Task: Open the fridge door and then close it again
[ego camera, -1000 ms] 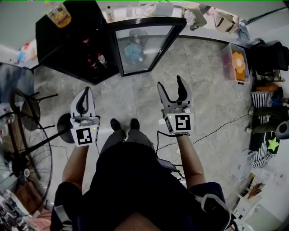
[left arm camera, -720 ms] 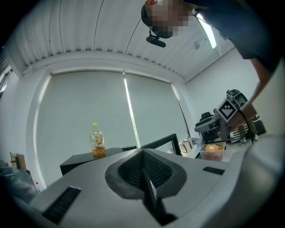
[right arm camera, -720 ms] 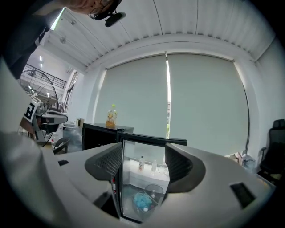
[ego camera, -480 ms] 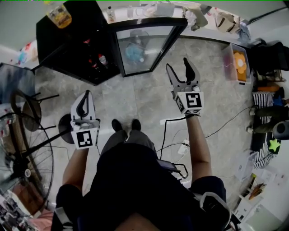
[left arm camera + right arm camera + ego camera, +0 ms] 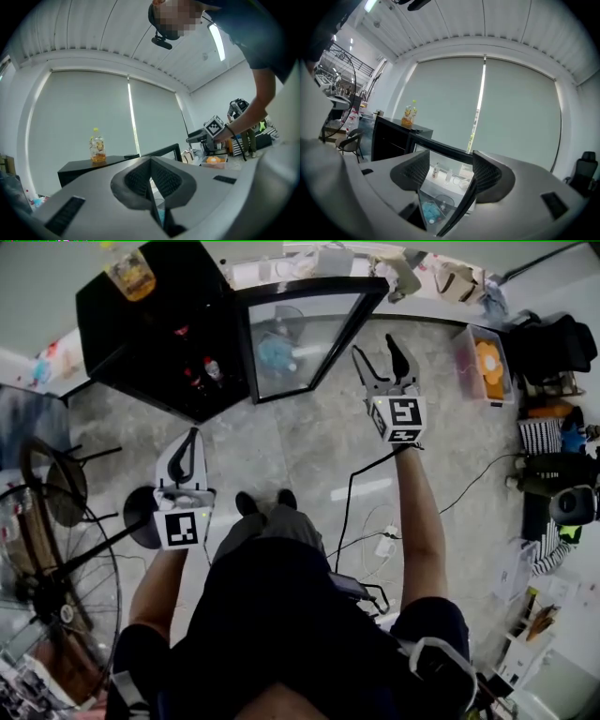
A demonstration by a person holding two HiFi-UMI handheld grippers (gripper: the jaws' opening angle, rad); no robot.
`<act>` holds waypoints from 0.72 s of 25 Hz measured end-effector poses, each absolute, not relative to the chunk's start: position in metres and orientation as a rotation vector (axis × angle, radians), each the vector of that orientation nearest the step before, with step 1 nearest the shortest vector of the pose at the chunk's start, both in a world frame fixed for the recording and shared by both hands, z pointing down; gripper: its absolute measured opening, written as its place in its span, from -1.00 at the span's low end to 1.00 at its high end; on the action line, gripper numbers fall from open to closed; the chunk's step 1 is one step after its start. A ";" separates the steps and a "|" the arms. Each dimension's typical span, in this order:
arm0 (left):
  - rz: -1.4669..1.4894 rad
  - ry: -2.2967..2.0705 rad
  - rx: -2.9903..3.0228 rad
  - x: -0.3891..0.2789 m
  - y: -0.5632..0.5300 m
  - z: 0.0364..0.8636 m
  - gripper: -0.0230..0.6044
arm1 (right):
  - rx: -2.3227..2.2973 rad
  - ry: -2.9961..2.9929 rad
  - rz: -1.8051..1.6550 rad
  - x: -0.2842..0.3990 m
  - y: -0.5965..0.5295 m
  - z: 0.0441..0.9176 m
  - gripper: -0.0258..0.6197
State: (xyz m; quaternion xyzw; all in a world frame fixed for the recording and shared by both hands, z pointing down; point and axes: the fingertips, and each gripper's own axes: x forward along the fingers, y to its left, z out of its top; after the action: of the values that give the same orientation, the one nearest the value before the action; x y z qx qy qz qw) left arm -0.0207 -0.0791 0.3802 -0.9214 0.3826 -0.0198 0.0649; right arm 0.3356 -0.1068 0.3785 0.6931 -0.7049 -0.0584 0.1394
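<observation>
The black fridge (image 5: 178, 296) stands ahead at the left, its glass door (image 5: 300, 338) swung open toward me. A bottle (image 5: 127, 268) stands on top of it. My right gripper (image 5: 377, 351) is stretched forward beside the door's free edge, jaws open. In the right gripper view the door's black frame (image 5: 457, 211) runs slantwise between the open jaws of the right gripper (image 5: 450, 176), and the pads do not touch it. My left gripper (image 5: 192, 437) hangs back near my body, shut on nothing. The left gripper (image 5: 151, 187) shows closed jaws in its own view, with the fridge (image 5: 84, 168) beyond.
A large fan (image 5: 56, 568) and a round black stand base (image 5: 141, 512) stand at the left. Cables (image 5: 375, 540) trail over the tiled floor by my feet. A clear box (image 5: 487, 367) with an orange thing and other clutter line the right wall.
My right gripper has moved forward and to the right, up to the door's free edge. The left gripper has stayed about where it was, still shut.
</observation>
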 end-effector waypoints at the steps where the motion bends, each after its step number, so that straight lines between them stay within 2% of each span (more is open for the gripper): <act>1: -0.053 1.154 -2.788 -0.019 -0.079 0.380 -0.85 | 1.999 -2.022 -0.178 0.339 -0.109 0.378 0.01; 9: -0.080 1.213 -2.756 0.010 -0.084 0.379 -0.86 | 1.883 -2.036 -0.231 0.380 -0.133 0.375 0.00; 18: -0.113 1.385 -2.694 0.048 -0.100 0.384 -0.86 | 1.480 -2.014 -0.395 0.416 -0.191 0.373 0.00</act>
State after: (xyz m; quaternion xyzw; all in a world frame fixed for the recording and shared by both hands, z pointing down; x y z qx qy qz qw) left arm 0.0475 -0.1001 0.3844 -0.8875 0.4561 -0.0371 0.0550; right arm 0.4164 -0.1906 0.3728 0.5579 -0.7589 -0.1489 0.3010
